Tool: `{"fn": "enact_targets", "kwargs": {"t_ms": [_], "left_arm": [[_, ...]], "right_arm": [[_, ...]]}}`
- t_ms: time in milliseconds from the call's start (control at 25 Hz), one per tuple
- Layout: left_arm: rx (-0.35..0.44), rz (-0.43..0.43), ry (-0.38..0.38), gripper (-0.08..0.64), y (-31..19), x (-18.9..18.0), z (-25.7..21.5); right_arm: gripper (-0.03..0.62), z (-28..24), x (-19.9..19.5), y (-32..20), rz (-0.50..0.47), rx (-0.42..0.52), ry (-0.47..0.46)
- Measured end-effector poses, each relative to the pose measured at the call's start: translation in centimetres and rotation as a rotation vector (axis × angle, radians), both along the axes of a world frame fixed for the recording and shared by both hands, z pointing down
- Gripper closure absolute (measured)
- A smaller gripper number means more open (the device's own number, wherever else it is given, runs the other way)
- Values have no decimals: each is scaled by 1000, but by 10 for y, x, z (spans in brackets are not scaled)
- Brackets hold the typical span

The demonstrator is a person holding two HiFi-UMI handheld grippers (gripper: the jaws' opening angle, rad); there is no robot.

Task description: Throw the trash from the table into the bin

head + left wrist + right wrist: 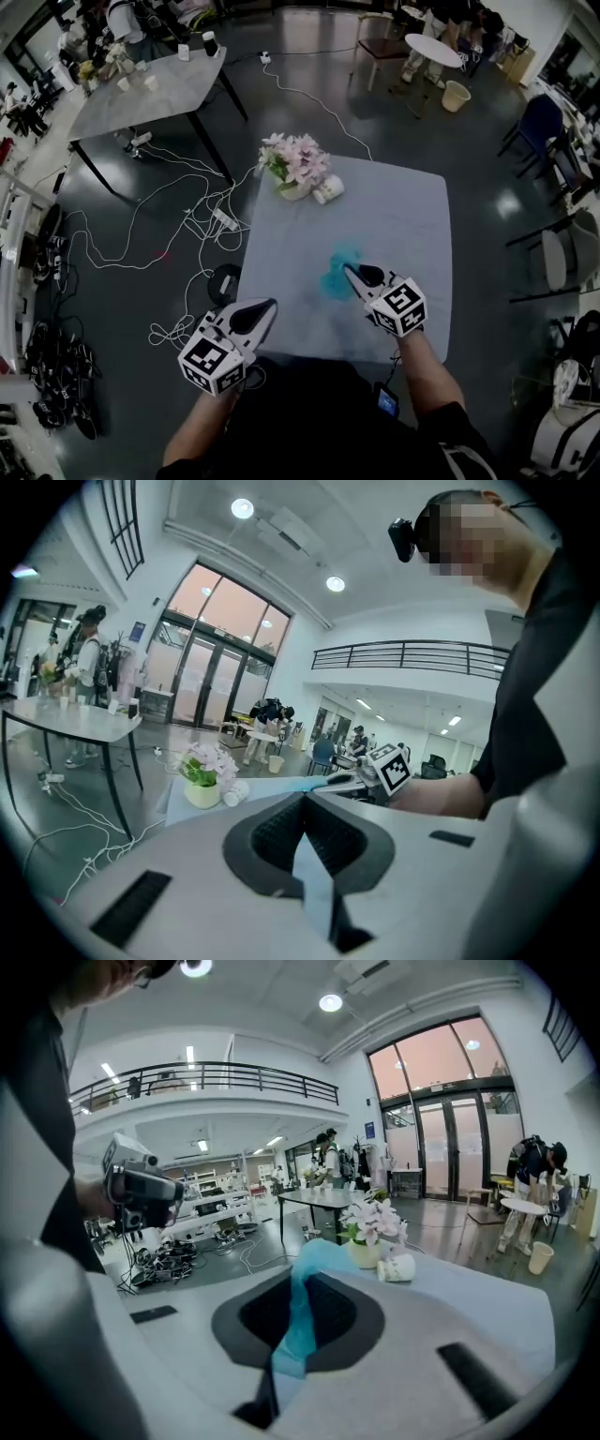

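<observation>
The only marks we can make out are the black-and-white squares on each claw's cube (401, 305); the print on the white cup (328, 190) is too small for us to read; our right claw (347, 269) pinches a teal scrap (302, 1307), a thin strip whose long axis runs along the jaws, its loose end flaring just past the tips, above the table (403, 216); the cup and a flower pot (292, 167) stand well ahead of those tips; our left claw (272, 303) is pressed together on nothing, beside the right claw.
</observation>
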State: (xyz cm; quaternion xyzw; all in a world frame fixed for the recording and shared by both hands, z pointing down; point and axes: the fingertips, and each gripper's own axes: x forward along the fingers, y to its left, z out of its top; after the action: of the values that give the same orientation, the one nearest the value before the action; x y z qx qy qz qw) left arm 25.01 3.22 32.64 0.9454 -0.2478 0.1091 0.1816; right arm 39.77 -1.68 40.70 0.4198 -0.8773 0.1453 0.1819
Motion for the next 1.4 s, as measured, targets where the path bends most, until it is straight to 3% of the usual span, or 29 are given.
{"fn": "enact_targets", "kwargs": {"t_ms": [520, 760, 1040, 1400], "left_arm": [[26, -209, 41, 548, 52, -177, -3], [51, -291, 7, 548, 70, -246, -7], [60, -463, 38, 548, 62, -298, -13], [26, -628, 8, 548, 51, -341, 2]], "right_arm": [[583, -36, -195, 25, -230, 70, 3], [583, -40, -269, 34, -326, 72, -20], [583, -41, -338, 27, -472, 42, -75], [583, -31, -383, 10, -613, 23, -116]]}}
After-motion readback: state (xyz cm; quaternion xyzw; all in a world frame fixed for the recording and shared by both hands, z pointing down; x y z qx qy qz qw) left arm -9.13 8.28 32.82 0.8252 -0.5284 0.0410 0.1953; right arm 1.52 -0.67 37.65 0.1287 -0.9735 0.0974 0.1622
